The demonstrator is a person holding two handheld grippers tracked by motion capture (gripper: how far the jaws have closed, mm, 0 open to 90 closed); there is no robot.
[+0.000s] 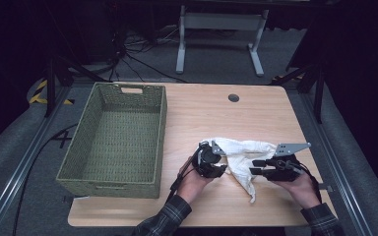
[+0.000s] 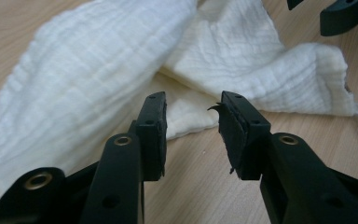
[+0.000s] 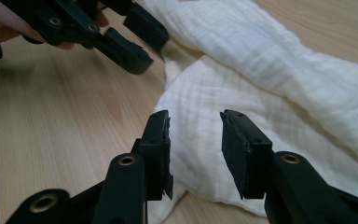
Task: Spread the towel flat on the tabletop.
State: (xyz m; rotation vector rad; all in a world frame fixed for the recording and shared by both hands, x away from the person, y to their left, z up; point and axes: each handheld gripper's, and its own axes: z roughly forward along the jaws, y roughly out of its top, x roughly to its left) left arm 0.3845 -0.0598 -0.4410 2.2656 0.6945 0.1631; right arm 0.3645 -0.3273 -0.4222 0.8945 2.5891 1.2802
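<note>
My left tool (image 1: pixel 222 169) and right tool (image 1: pixel 254 168) both stood partly open, gripping nothing, jaws facing across the crumpled white cloth (image 1: pixel 241 155), which lay near the table's (image 1: pixel 202 113) front right corner.

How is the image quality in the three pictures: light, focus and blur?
High view: the table is evenly lit, the room behind is dark, and the picture is soft. Left gripper view: the white cloth is sharp, and the near jaw bases are blurred. Right gripper view: the cloth looks softer, and the other gripper is dim.
</note>
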